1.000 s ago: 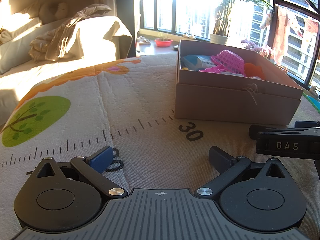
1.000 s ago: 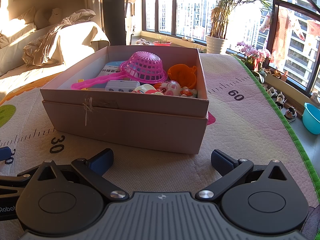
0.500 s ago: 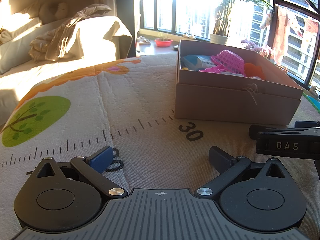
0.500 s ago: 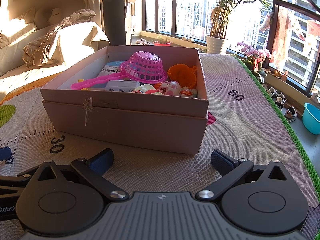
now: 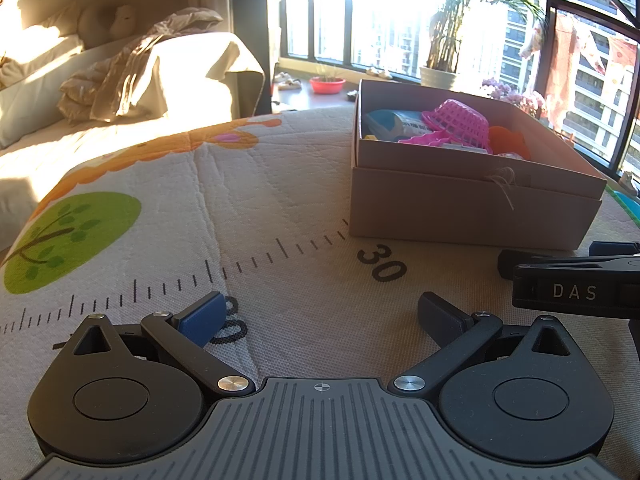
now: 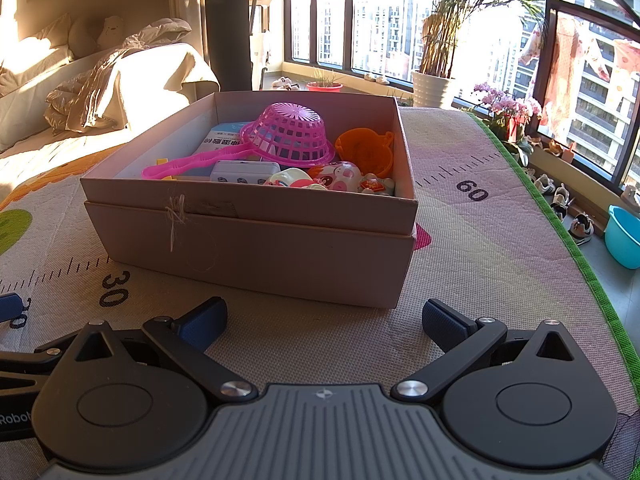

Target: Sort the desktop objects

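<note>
Sitting on the printed mat (image 6: 500,248), just past the "30" mark: cardboard box (image 6: 256,240), long axis running left to right across the right wrist view, open top facing up. Lying inside: pink strainer (image 6: 292,136) upside down, handle pointing toward the box's near-left corner; orange cup (image 6: 362,152) tipped beside it. Hovering low, fingers spread wide, gripping nothing: left gripper (image 5: 320,316) and right gripper (image 6: 324,316), both facing the box.

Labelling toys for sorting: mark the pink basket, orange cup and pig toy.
pink basket (image 6: 294,134), right wrist view, meshed side wall.
orange cup (image 6: 362,152), right wrist view, outer wall.
pig toy (image 6: 338,174), right wrist view, face.
</note>
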`<state>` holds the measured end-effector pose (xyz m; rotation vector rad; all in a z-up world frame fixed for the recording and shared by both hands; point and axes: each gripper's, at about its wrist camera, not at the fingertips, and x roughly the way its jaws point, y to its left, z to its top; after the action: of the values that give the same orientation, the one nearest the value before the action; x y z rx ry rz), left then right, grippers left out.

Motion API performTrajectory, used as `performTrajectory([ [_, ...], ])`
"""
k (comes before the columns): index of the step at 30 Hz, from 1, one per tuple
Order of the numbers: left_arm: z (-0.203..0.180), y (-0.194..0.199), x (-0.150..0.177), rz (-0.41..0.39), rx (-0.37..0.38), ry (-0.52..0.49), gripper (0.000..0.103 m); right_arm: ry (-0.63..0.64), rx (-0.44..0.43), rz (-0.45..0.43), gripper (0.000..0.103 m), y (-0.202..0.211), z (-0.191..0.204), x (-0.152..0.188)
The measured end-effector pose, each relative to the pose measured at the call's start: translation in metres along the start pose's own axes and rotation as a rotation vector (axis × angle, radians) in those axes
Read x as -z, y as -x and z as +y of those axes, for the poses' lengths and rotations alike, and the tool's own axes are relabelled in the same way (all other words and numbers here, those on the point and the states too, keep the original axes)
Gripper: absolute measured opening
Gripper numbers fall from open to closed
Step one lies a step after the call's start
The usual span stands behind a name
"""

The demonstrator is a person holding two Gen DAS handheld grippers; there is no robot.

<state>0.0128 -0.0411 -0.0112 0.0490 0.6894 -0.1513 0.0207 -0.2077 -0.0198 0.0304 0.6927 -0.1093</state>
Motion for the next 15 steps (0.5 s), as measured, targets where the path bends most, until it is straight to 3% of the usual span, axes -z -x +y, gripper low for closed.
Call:
performTrajectory([
  [15,0.0013,0.0000,0.0005,0.001,0.005,0.004,0.103,0.000,0.000,0.000,0.103,0.0004,-0.0012,0.0006],
])
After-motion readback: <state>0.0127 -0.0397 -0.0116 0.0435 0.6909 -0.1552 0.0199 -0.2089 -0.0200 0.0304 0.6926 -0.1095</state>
